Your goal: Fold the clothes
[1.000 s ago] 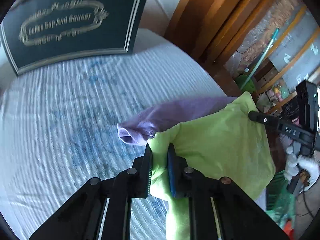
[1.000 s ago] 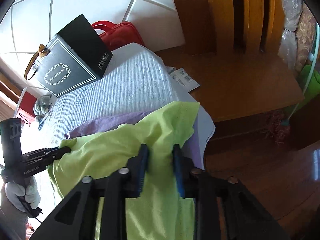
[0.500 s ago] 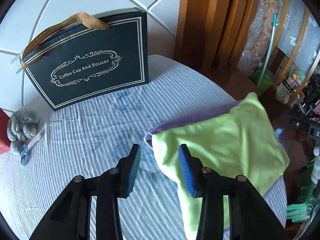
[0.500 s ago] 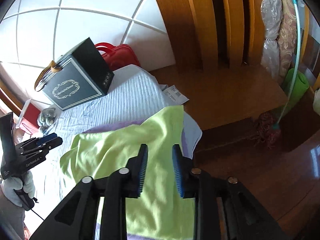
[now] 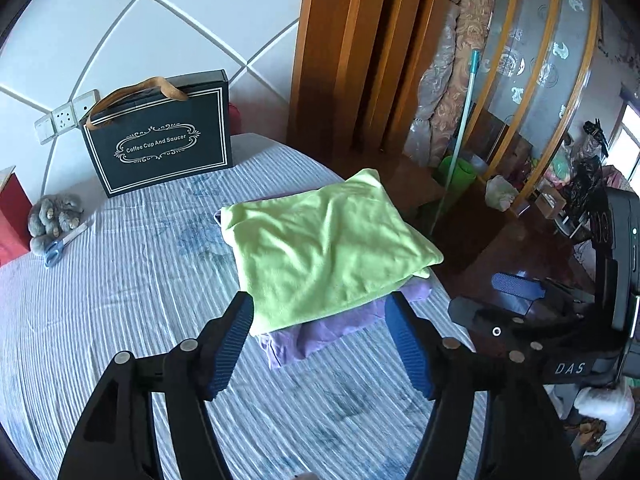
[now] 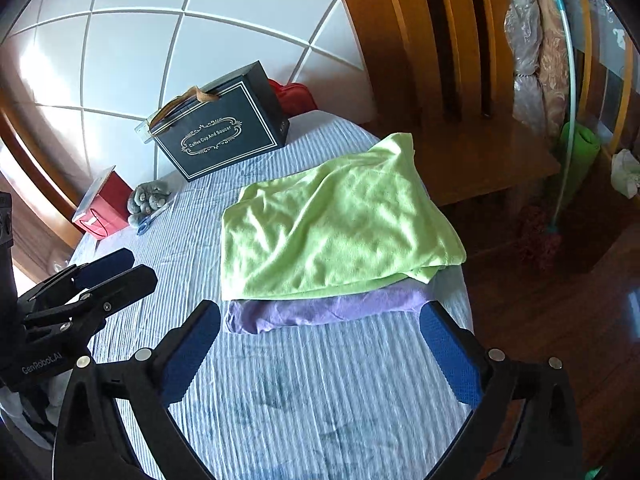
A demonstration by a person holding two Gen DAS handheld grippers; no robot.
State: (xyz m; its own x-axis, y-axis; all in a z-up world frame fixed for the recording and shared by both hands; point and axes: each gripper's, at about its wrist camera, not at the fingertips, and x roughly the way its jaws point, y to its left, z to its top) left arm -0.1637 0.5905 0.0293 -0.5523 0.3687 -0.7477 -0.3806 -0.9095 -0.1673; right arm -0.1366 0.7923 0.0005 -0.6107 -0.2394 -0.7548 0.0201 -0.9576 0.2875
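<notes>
On the striped table cover [image 5: 132, 292], the left gripper [image 5: 320, 340] is seen with its jaws opening and nothing between them, short of the green cloth [image 5: 324, 248] lying folded on the purple cloth [image 5: 320, 330]. The right gripper [image 6: 320, 348] is likewise opening and empty. The fold is judged laid down; a fresh garment or squaring of the stack is called for next.

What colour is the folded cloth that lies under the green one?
Light purple. The purple cloth shows best in the right wrist view, sticking out below the green cloth.
</notes>
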